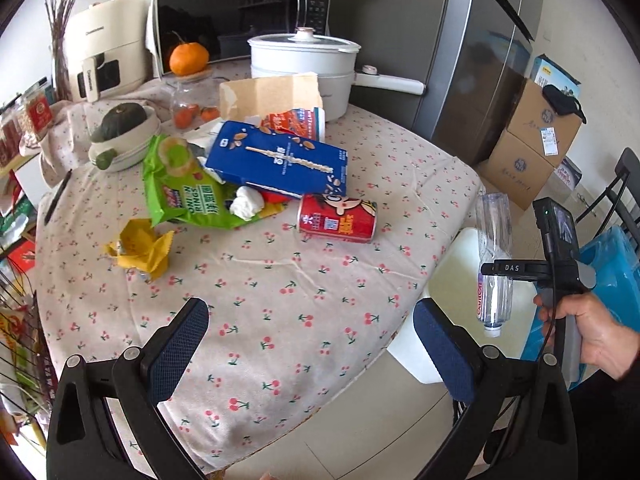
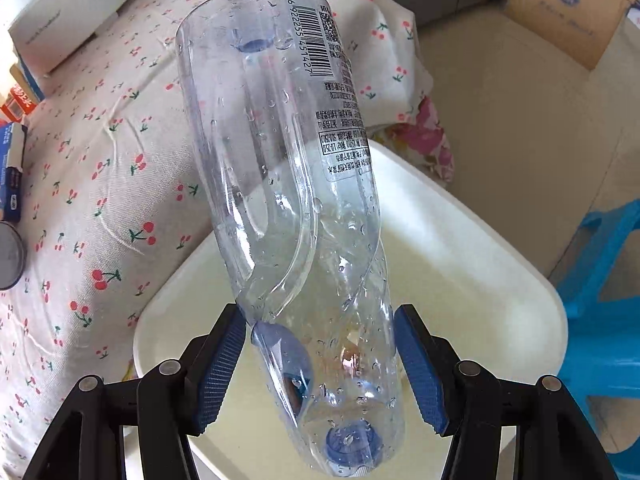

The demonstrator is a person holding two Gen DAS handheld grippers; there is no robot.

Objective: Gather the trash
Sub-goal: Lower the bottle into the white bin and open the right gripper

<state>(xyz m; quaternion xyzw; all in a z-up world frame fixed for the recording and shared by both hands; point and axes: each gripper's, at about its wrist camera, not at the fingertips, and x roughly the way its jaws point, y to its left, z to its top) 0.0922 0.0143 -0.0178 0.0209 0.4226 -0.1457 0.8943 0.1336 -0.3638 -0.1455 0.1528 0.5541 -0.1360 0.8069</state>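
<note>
My right gripper is shut on a crushed clear plastic bottle, cap end down, above the white bin beside the table. The bottle and right gripper also show in the left wrist view, over the bin. My left gripper is open and empty above the table's near part. Trash lies on the cherry-print tablecloth: a red can on its side, a blue carton, a green snack bag, a crumpled yellow wrapper, white tissue.
A white pot, microwave, torn brown paper, jar with an orange and a bowl with a squash stand at the table's back. Cardboard boxes, a fridge and a blue stool are at the right.
</note>
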